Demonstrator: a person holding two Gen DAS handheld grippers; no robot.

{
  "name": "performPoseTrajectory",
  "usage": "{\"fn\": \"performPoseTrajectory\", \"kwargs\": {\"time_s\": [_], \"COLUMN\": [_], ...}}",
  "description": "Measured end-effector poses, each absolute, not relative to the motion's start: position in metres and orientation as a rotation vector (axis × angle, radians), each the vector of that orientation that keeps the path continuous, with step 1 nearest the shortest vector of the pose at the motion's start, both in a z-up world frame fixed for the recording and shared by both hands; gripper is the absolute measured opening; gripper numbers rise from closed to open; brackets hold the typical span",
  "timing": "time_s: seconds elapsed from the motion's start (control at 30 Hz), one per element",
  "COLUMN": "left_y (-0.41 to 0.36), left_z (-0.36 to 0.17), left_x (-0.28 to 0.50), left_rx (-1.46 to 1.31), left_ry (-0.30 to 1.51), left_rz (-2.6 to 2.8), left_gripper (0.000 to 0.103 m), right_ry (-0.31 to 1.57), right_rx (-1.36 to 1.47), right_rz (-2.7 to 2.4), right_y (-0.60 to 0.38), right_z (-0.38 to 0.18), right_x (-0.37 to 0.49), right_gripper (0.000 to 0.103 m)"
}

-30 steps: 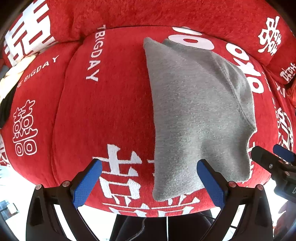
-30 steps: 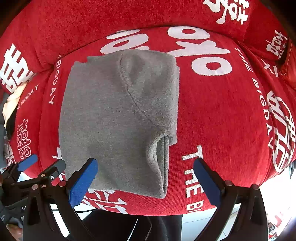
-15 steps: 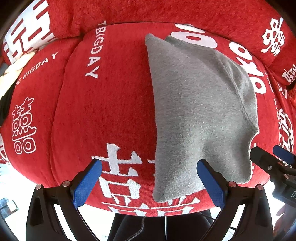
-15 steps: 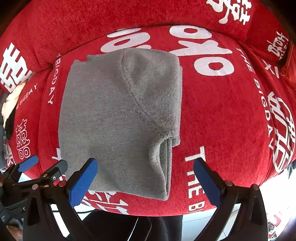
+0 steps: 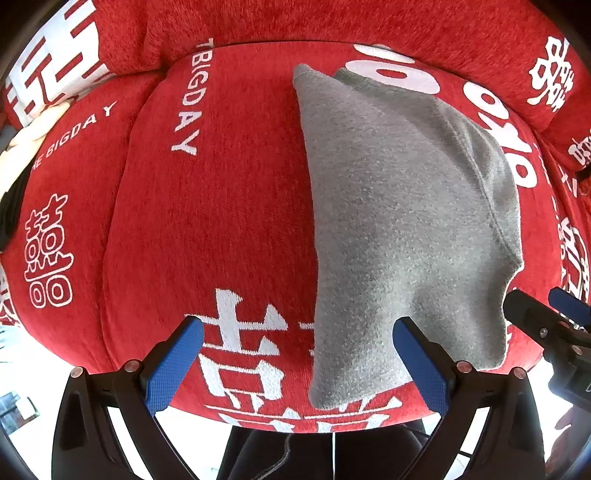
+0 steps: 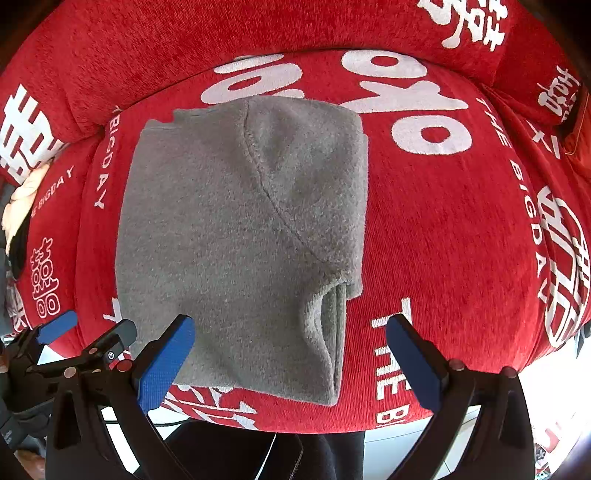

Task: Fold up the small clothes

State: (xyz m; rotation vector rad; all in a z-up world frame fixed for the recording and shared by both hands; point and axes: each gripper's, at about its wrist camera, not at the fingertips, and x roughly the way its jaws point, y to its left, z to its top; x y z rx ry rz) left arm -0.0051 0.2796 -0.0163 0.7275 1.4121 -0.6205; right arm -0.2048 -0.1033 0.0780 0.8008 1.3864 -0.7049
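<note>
A small grey fleece garment point(image 6: 240, 236) lies folded into a rough rectangle on a red cushion; in the left wrist view the grey garment point(image 5: 399, 221) runs from the cushion's back to its front edge. My left gripper point(image 5: 303, 360) hovers open over the front edge, its right finger above the garment's near-left corner. My right gripper point(image 6: 295, 354) is open too, straddling the garment's near-right corner and its layered fold. Neither holds anything. The right gripper's tips point(image 5: 554, 314) show at the left wrist view's right edge.
The red sofa seat cushion point(image 6: 461, 240) with white lettering carries the garment; a red backrest point(image 6: 221, 33) rises behind. A cream and black item point(image 5: 26, 147) lies at the cushion's far left. Dark trouser legs point(image 5: 314, 458) and pale floor show below the front edge.
Both views have drifted slightly, with the garment sitting a little lower in frame. The garment's shape is unchanged and both grippers stay open.
</note>
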Motion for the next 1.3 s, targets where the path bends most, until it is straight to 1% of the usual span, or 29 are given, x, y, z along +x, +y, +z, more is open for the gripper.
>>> {"fn": "performPoseTrajectory", "kwargs": {"time_s": [1.3], "left_y": [0.2769], "left_z": [-0.019], "left_x": [-0.0129], "left_rx": [0.769], "left_ry": [1.376], "left_rz": [-0.614], "left_gripper": [0.103], "right_ry": [1.384], "right_rx": [0.809], "right_rz": [-0.702], "right_y": [-0.1016], "right_z": [0.0746], "right_x": [-0.206], "right_gripper": [0.103]}}
